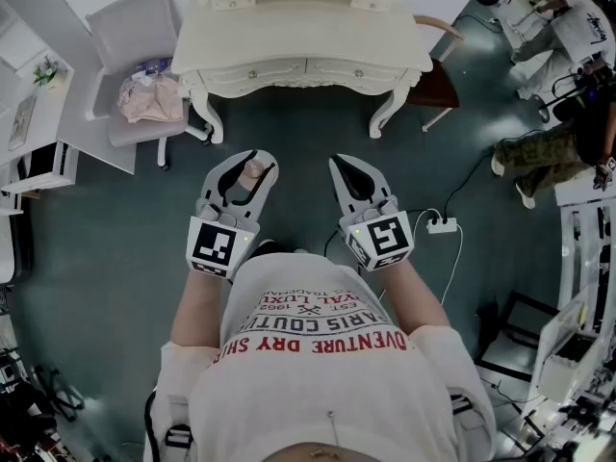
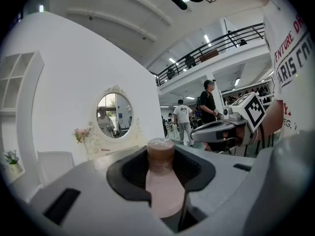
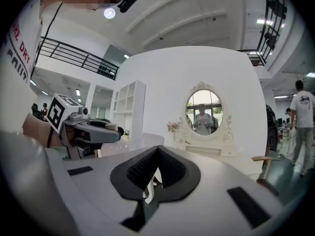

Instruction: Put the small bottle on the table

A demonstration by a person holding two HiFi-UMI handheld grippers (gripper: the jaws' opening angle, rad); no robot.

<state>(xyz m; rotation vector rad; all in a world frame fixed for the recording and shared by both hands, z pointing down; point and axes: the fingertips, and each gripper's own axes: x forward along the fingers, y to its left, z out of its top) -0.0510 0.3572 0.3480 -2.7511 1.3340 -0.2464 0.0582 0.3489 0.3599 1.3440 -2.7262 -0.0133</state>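
A small pink bottle [image 2: 162, 186] with a brownish cap stands upright between the jaws of my left gripper [image 2: 161, 154], which is shut on it. In the head view the bottle [image 1: 252, 169] shows inside the left gripper [image 1: 250, 166], held over the dark floor in front of the cream dressing table [image 1: 308, 61]. My right gripper [image 1: 344, 166] hovers beside it at the same height. Its jaws meet at the tip with nothing between them [image 3: 157, 151]. The table with its oval mirror [image 3: 203, 109] lies ahead.
A grey chair [image 1: 135, 37] with a pink cloth bundle [image 1: 149, 99] stands left of the table. A wooden chair [image 1: 435, 85] is at its right corner. A white power strip [image 1: 443, 225] and cable lie on the floor to the right. People stand at the far right.
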